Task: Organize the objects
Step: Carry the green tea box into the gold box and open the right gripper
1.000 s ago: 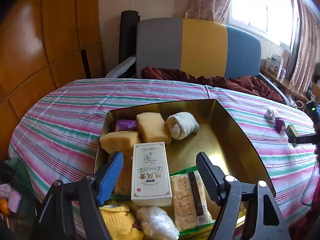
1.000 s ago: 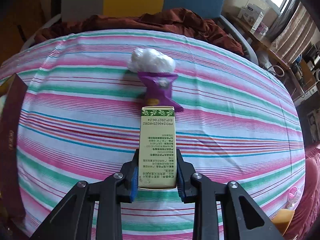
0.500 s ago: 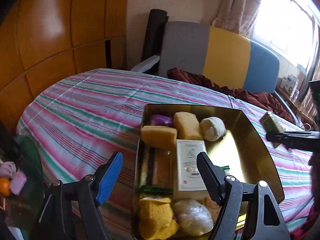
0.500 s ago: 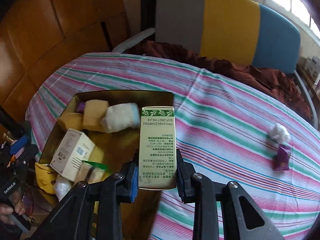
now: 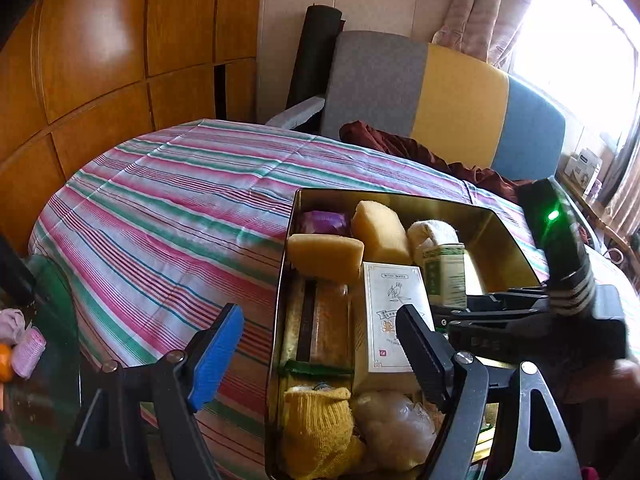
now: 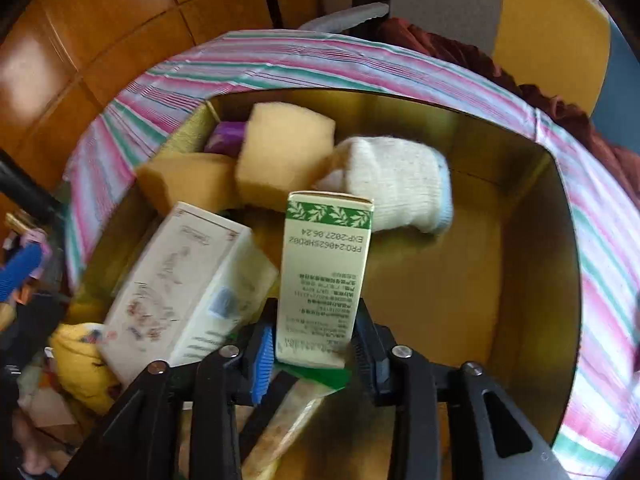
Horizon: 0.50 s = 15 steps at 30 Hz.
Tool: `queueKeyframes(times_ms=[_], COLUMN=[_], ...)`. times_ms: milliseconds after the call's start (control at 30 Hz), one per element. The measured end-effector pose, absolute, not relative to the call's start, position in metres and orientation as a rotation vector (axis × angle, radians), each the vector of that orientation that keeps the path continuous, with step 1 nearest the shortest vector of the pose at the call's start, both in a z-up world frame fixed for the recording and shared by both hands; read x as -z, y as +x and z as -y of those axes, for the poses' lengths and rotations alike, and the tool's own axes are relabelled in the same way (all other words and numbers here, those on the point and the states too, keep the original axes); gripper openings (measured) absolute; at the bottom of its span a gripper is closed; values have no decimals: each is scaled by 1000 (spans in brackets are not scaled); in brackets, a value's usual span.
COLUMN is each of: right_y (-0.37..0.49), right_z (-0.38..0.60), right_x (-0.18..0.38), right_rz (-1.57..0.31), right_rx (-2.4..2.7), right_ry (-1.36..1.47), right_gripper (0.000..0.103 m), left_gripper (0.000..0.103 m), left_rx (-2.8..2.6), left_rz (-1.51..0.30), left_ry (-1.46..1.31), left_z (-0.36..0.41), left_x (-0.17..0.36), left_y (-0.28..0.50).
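A gold tin (image 5: 504, 220) sits on the striped tablecloth (image 5: 168, 216). Inside it are two yellow sponges (image 5: 326, 258), a white sock (image 6: 392, 184), a purple packet (image 5: 322, 222), a white box (image 6: 180, 292), a cracker pack (image 5: 316, 328), a yellow sock (image 5: 316, 428) and a plastic-wrapped lump (image 5: 392, 416). My right gripper (image 6: 314, 340) reaches down into the tin, its jaws opening. The green-and-cream box (image 6: 324, 272) stands between them with a thin gap at each pad. My left gripper (image 5: 318, 316) hangs open and empty over the tin's near left edge.
A grey, yellow and blue sofa (image 5: 440, 92) with a dark red cloth (image 5: 400, 148) stands behind the table. Wooden panels (image 5: 100, 60) line the left. A glass side table (image 5: 36, 360) with small items is at the lower left. Bare tin floor (image 6: 460, 280) lies right of the box.
My right gripper carried the green box from the table's right side into the tin and loosened its hold. My left gripper slid left off the white box.
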State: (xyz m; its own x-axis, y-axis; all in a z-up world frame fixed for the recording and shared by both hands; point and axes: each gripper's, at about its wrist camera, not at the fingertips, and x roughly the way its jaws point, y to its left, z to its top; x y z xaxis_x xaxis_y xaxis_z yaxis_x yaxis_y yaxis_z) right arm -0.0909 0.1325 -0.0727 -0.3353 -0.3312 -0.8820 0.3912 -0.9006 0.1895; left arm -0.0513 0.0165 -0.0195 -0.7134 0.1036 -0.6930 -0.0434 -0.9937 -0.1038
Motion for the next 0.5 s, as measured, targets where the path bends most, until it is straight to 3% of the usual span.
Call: queueKeyframes(times_ms=[133,500], right_y=[-86,-69], right_z=[-145,-175], right_x=[61,32], right_rz=[-6,15], right_rx=[2260,2364], right_ry=[1426,1371], right_gripper=[46,46], left_gripper=[80,81], left_rx=[-2839,-2845], left_rz=[117,61], left_ry=[-1138,-1073], left_z=[-18,-31], left_x=[18,9], left_y=[-50,-39])
